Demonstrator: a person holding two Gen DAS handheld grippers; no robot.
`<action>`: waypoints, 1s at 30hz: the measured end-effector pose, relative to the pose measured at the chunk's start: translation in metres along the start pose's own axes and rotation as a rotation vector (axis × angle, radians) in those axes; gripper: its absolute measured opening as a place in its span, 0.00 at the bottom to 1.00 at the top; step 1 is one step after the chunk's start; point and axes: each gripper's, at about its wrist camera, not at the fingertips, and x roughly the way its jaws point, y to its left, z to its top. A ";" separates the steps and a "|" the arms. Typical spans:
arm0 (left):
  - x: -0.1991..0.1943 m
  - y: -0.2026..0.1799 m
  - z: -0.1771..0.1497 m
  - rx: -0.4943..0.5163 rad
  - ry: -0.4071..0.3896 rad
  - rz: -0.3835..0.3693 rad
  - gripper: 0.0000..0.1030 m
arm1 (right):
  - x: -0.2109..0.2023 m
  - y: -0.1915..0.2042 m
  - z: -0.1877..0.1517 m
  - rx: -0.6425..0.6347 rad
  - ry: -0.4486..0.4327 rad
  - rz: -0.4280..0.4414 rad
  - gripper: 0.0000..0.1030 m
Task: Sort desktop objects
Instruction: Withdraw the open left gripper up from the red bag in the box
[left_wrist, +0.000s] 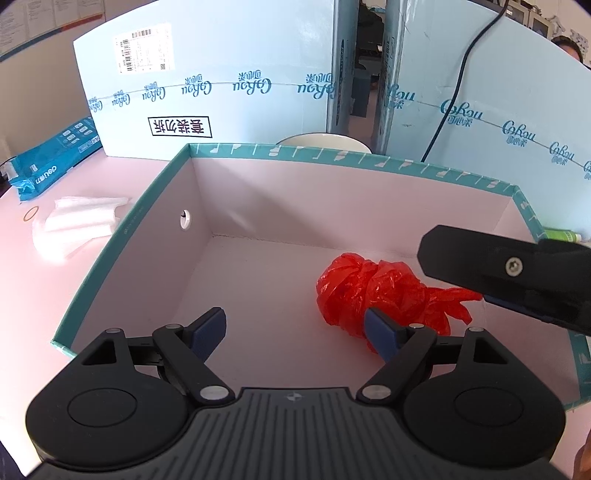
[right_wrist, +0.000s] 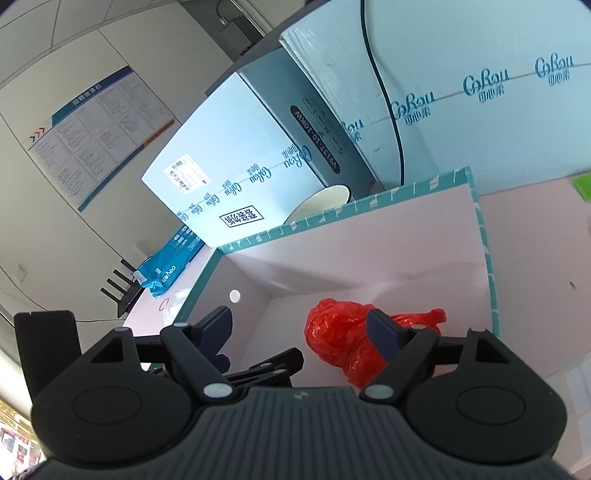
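Observation:
A crumpled red plastic bag lies on the floor of an open box with a teal rim and pale inner walls. My left gripper hangs over the box floor, open, with the bag just beyond its right finger and nothing between its pads. My right gripper is open too, over the near side of the box. The bag lies past its right finger and nothing is pinched. One black finger of the right gripper reaches in from the right, above the bag.
Tall light-blue cartons stand behind the box, with a white bowl between them and a black cable hanging down. Left of the box lie a white foam piece and a blue packet.

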 end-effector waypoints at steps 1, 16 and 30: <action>-0.001 0.000 0.000 -0.005 -0.002 -0.001 0.77 | -0.001 0.000 0.000 -0.003 -0.005 0.001 0.80; -0.007 -0.007 -0.002 -0.027 -0.015 0.006 0.83 | -0.033 -0.002 -0.008 -0.039 -0.154 -0.063 0.99; -0.010 -0.026 -0.002 -0.049 -0.007 0.019 0.84 | -0.056 -0.014 -0.008 -0.061 -0.209 -0.095 1.00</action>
